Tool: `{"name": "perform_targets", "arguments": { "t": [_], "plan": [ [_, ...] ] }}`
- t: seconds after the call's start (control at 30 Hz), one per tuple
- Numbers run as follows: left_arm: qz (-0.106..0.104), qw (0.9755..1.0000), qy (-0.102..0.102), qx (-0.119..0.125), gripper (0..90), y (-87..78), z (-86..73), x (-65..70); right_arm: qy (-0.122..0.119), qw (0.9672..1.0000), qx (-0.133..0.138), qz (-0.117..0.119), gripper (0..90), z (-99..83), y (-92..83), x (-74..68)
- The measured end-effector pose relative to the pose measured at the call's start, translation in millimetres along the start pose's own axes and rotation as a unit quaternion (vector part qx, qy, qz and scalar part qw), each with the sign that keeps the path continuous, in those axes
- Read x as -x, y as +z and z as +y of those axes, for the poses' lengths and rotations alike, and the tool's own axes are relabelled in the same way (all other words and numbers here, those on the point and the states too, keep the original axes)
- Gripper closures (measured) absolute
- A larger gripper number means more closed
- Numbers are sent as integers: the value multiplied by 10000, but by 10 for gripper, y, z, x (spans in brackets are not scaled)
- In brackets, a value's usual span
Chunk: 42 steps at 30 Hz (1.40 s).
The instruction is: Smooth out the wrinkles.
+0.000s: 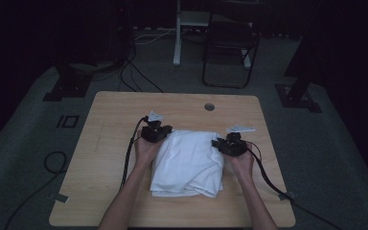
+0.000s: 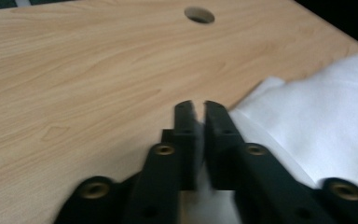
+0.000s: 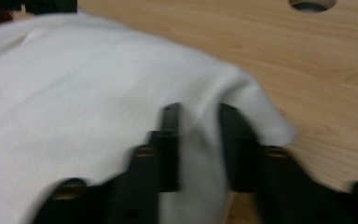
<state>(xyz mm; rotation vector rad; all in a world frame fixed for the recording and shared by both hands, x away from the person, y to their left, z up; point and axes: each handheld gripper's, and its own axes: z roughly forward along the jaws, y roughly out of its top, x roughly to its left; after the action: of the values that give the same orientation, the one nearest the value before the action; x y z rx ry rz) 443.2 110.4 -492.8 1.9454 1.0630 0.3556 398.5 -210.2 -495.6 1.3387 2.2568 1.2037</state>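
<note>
White folded cotton cloth [image 1: 188,163] lay mid-table on the light wooden table [image 1: 110,143]. Left gripper [image 2: 198,109] and right gripper [image 3: 198,116] each pinched a far corner, jaws narrowed on fabric; folding it nearward seemed next.

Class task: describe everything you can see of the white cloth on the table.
The white cloth is soft, plain fabric, folded into a rumpled, roughly square bundle with layered edges at its near side. It lies flat on the wooden table, near the middle. The left gripper pinches its far left corner; the right gripper has fabric between its jaws.
</note>
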Motion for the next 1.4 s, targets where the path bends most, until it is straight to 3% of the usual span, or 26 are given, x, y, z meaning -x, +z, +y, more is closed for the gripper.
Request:
{"name": "perform_targets", "arguments": {
  "t": [0.03,0.13,0.27,0.3,0.37,0.43,0.47,0.53,0.63,0.73,0.77,0.83,0.87,0.9,0.93,0.97,1.0,1.03,1.07,1.1,1.13,1.23,1.33,1.4],
  "plan": [
    [51,10000,48,-3,879,-18,-9,-2,-34,10000,-19,-49,872,-5,-3,-1],
    [257,9996,-6,75,886,-82,-37,-39,35,10000,65,-58,894,-29,-43,62],
    [411,9984,-366,161,887,-147,-107,-137,119,9990,209,-383,896,-37,-137,184],
    [442,9971,-593,192,887,-144,-142,-177,150,9983,255,-506,897,-38,-155,230],
    [432,9966,-671,197,885,-141,-157,-187,252,9979,241,-548,896,-41,-144,297],
    [537,9969,-538,216,873,-133,-169,-147,269,9980,151,-545,888,-49,-105,309],
    [618,9968,-459,219,848,-143,-166,-122,230,9981,73,-565,831,-56,-87,291],
    [689,9968,-306,268,720,-202,-157,-84,201,9973,-5,-701,631,-80,-90,236],
    [794,9961,-97,372,646,-340,-147,-1,180,9969,262,-723,520,-132,-222,101],
    [828,9954,79,479,614,-502,-169,108,-293,9979,414,-400,485,-264,-398,-232],
    [828,9954,79,479,611,-502,-169,108,-293,9979,414,-400,485,-264,-398,-232],
    [795,9952,170,540,604,-612,-225,206,-505,9980,377,-71,485,-382,-458,-427],
    [686,9958,171,585,602,-677,-309,295,-536,9979,364,37,486,-426,-464,-479],
    [686,9958,171,585,599,-677,-309,295,-536,9979,364,37,486,-426,-464,-479],
    [482,9974,142,522,596,-691,-402,359,-651,9975,90,249,481,-574,-380,-610],
    [482,9974,142,522,594,-691,-402,359,-651,9975,90,249,481,-574,-380,-610],
    [386,9981,67,470,594,-660,-488,402,-680,9973,-108,245,551,-617,-293,-618],
    [386,9981,67,470,592,-660,-488,402,-680,9973,-108,245,551,-617,-293,-618],
    [383,9986,93,352,589,-598,-549,426,-716,9962,-318,373,791,-644,-250,-597],
    [383,9986,93,352,588,-598,-549,426,-716,9962,-318,373,791,-644,-250,-597],
    [362,9990,76,263,586,-538,-592,428,-778,9956,-383,362,877,-672,-302,-575],
    [325,9991,33,272,584,-509,-614,426,-734,9962,-288,360,886,-706,-420,-526],
    [363,9991,46,231,584,-504,-627,416,-684,9974,-223,-48,889,-788,-674,-383],
    [328,9991,24,253,579,-520,-632,413,-527,9982,-257,-155,884,-845,-759,-283]
  ]
}}
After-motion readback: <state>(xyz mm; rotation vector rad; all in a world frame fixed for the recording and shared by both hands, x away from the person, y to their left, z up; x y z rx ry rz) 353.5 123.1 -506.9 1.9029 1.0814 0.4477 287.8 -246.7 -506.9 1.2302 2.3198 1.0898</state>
